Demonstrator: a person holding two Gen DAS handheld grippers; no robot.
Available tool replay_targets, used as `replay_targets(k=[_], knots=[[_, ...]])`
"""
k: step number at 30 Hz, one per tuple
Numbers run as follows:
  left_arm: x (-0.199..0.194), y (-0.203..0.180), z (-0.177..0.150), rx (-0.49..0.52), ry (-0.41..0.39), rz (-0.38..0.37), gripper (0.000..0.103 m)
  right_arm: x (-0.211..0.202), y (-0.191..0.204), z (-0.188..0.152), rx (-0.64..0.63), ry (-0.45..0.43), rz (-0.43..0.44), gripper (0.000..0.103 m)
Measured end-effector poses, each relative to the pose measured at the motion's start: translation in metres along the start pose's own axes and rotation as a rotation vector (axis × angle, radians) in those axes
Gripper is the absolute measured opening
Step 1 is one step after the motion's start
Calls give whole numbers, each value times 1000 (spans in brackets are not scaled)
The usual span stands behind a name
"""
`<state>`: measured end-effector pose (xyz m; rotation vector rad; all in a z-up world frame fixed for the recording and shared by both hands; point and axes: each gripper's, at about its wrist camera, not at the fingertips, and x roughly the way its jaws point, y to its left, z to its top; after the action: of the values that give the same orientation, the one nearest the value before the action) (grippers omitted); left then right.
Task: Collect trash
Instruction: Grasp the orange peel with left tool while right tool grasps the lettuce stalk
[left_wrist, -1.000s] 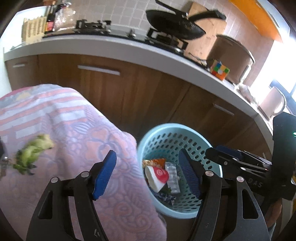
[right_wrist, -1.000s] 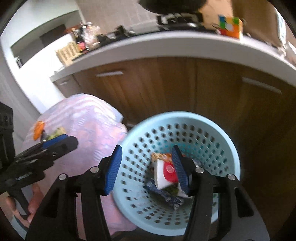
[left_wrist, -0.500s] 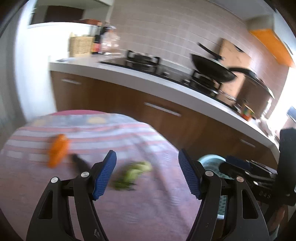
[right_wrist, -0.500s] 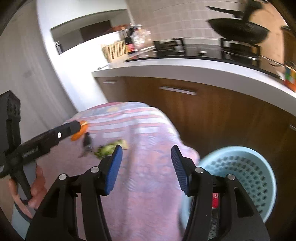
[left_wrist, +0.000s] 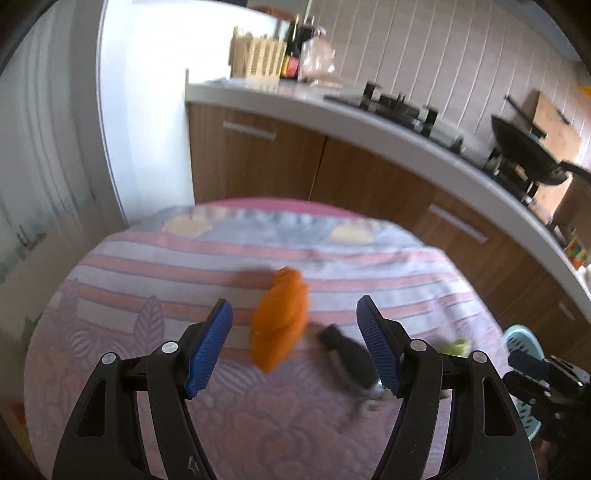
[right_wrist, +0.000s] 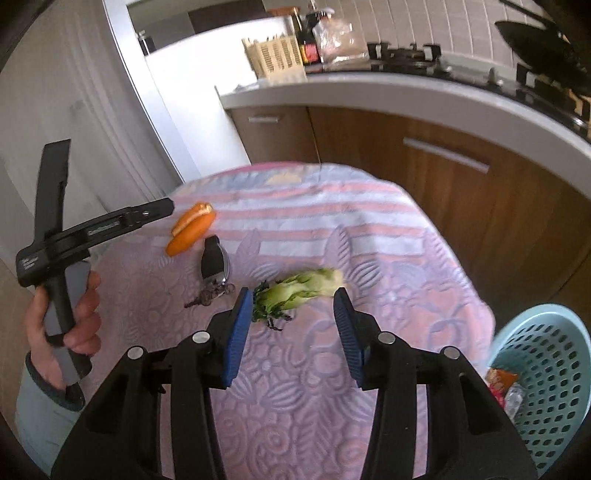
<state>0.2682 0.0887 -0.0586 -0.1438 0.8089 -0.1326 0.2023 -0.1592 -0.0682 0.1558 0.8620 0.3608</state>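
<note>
Okay, both grippers empty: left gripper (left_wrist: 293, 345) wide open over the orange peel (left_wrist: 279, 318) mid-table (right_wrist: 369, 206), right gripper (right_wrist: 291, 325) closing short of the limp, light greens (right_wrist: 299, 291) nearer the right edge — I'd pinch the pale stem end.

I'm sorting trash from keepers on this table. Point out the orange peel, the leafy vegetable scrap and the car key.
orange peel (right_wrist: 192, 230), right wrist view, middle of the peel.
leafy vegetable scrap (right_wrist: 299, 291), right wrist view, pale green stalk.
car key (right_wrist: 213, 260), right wrist view, black fob body.
</note>
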Motion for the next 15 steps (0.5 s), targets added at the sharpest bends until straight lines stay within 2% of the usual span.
replay_targets(k=[6,7,8,9,13,15], knots=[[35,8,-4,-6,55,-12,65,32,-1,-6,35,67,-3,42],[40,8,-5,2,71,-6,54,35,-1,-6,37,74,-4,42],[45,7,-7,6,88,-1,36,39,-1,-7,39,79,-7,42],[50,9,-9,1,107,-2,36,42,-1,-7,41,86,-6,42],[49,14,-11,-15,81,-30,34,54,0,-4,60,105,-9,43],[47,15,-12,-20,75,-34,31,60,-2,-2,85,115,-3,52]])
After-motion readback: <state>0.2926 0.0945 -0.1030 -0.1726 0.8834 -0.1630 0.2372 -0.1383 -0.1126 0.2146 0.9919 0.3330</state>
